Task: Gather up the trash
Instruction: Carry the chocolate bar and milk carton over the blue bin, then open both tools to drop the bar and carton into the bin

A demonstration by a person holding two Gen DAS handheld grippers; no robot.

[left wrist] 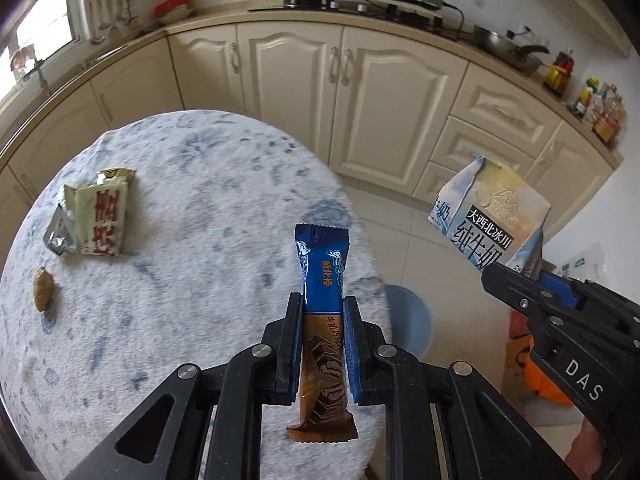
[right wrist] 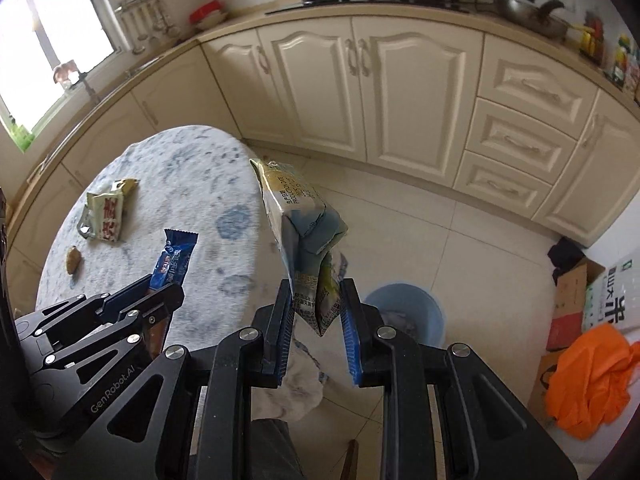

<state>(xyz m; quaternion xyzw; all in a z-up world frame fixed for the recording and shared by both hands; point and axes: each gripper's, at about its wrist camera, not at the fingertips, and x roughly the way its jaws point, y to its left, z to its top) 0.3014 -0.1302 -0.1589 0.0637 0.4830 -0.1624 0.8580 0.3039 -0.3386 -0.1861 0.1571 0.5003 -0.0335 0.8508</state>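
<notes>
Left tongs [left wrist: 323, 312] clamped a blue-brown snack wrapper [left wrist: 323, 300] above the counter [left wrist: 200, 184]; right tongs [right wrist: 316, 300] clamped a crumpled milk carton [right wrist: 304, 232]. Only the right view showed the blue bin's [right wrist: 420, 300] opening.

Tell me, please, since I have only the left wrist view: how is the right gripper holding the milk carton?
Observer: The right gripper is shut on the crumpled lower end of the milk carton; the rest sticks out beyond its fingers.
Operator: Thank you. Is the blue bin open?
Observer: Yes. The blue bin stands open on the floor beside the table, with something greyish inside.
Operator: Is anything else down there?
Observer: A crumpled whitish cloth shows below the right gripper, apparently on the tiles.
</notes>
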